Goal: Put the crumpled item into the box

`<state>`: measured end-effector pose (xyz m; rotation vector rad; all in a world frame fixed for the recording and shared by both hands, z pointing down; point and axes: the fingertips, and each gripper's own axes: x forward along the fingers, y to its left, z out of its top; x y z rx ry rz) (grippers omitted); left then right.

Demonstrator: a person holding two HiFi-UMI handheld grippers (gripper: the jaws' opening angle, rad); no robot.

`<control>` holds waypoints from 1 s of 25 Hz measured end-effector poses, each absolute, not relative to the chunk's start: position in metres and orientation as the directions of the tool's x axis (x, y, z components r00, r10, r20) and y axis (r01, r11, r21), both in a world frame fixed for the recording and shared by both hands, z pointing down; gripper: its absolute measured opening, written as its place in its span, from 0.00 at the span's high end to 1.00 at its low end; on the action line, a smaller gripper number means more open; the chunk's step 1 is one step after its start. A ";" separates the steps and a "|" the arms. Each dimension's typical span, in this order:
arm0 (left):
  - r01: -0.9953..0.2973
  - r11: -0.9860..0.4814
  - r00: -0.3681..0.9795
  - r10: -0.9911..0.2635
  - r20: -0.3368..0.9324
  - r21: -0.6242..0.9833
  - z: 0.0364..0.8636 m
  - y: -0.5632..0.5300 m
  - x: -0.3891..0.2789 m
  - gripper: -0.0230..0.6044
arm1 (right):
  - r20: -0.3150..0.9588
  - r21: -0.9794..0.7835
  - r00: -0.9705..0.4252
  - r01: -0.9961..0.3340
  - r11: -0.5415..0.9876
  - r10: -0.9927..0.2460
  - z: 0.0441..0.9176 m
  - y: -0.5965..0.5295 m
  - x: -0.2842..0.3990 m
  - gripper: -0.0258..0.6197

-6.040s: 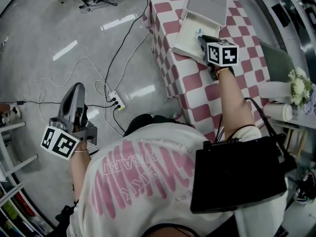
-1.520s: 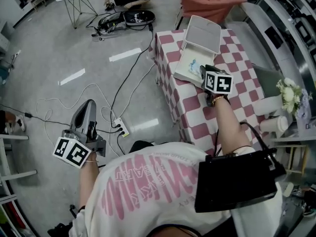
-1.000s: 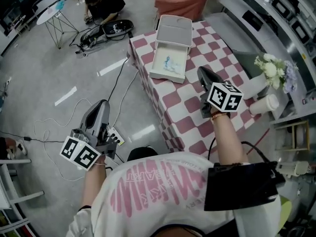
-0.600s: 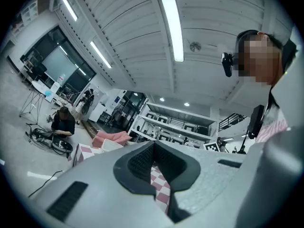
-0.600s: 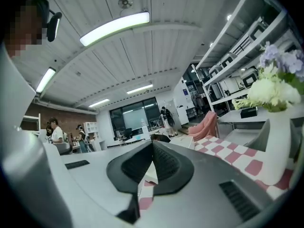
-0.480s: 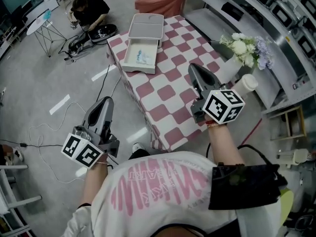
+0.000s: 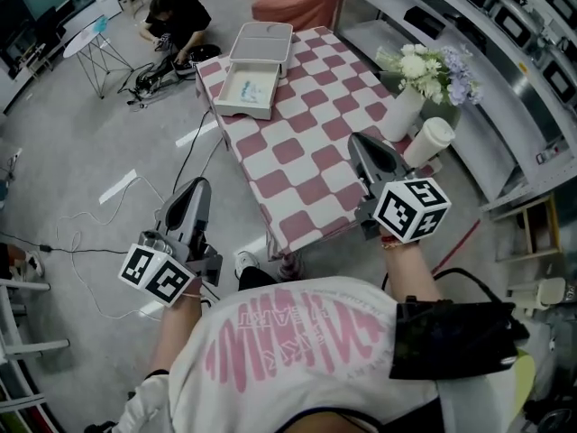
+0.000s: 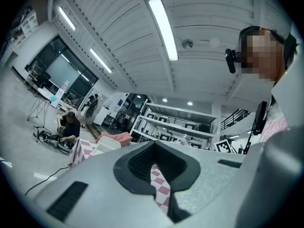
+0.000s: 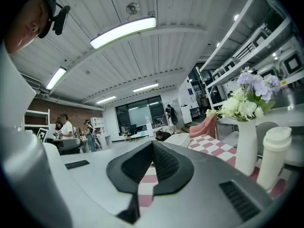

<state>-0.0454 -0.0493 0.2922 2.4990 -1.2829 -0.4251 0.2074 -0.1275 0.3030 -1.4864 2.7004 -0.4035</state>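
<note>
Floor: the grey floor (image 7: 81, 142) fills the left of the frame; cables (image 7: 99, 287) loop across it at lower left.
Table: the table (image 7: 311, 156), under a pink-and-white checked cloth, runs from the centre to the upper centre.
Box: a white box (image 7: 236, 105) with its lid tipped open sits on the table's far end, upper centre.
Vase: a white vase of flowers (image 7: 424, 70) stands at the table's right edge, a lidded cup (image 7: 429, 141) just beside it.
Left tongs: the left tongs (image 7: 193, 192), lower left over the floor, are pressed together on nothing.
Right tongs: the right tongs (image 7: 362, 150), right of centre, are pressed together and empty, near the cup.
Crumpled item: a small pale bluish scrap (image 7: 248, 86) seems to lie inside the box, well apart from both tongs; it is too small to be sure.
Stage: the placing looks done, lid not yet closed.
Risk: a sideways swing of the right tongs could tip the cup or vase; the cables could catch a foot; a light scrap may spring out of the open box if the table is bumped.
</note>
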 end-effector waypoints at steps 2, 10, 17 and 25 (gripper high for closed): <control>-0.740 -0.546 0.546 -0.829 -0.125 0.392 0.294 -0.033 -0.038 0.95 | 0.102 -0.235 -0.547 -0.825 0.514 -0.831 0.308 -0.111 0.216 0.95; -0.748 -0.528 0.537 -0.838 -0.101 0.403 0.314 0.034 -0.007 0.95 | 0.142 -0.245 -0.567 -0.815 0.526 -0.812 0.332 -0.048 0.241 0.95; -0.751 -0.526 0.541 -0.837 -0.084 0.400 0.308 0.062 0.024 0.95 | 0.168 -0.275 -0.561 -0.816 0.508 -0.810 0.340 -0.017 0.273 0.95; -0.758 -0.510 0.527 -0.846 -0.078 0.407 0.312 0.090 0.028 0.95 | 0.175 -0.274 -0.570 -0.811 0.517 -0.802 0.346 0.008 0.279 0.95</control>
